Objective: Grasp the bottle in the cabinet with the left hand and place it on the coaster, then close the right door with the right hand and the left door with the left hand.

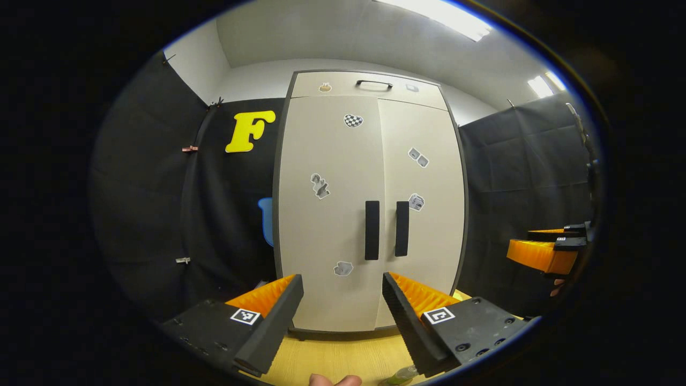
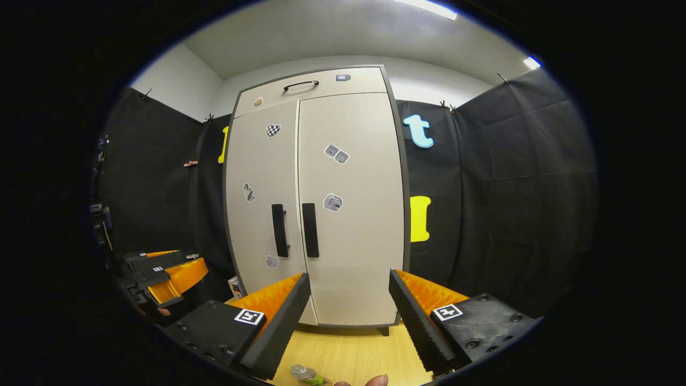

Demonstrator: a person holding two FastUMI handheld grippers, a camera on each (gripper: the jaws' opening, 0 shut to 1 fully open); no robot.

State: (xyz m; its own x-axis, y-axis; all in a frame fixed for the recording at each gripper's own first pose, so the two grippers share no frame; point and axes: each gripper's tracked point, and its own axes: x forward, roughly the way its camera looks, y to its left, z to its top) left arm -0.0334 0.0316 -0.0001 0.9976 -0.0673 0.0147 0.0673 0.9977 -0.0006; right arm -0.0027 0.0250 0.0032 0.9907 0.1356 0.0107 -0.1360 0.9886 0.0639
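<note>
Fingertips of a person's hand (image 1: 335, 380) showed at the bottom edge of the left gripper view, beside the cap end of a clear plastic bottle with greenish contents (image 1: 399, 375) on the light wooden tabletop (image 1: 332, 359). In the right gripper view the bottle (image 2: 308, 374) appeared close below the camera, cap uppermost; whether it stood upright, and what it rested on, could not be told. No label could be read on it.

Both grippers were released and held nothing: the left gripper (image 1: 343, 287) and the right gripper (image 2: 349, 283) each had its 2 fingers spread wide. Each also appeared at the edge of the other's view.

Ahead stood 1 tall beige cabinet (image 1: 370, 203) with its 2 doors closed, 2 black vertical handles (image 1: 372, 230) side by side at the seam, and 1 black handle on the top drawer (image 1: 373, 83). Several small stickers dotted the fronts, too small to read.
</note>
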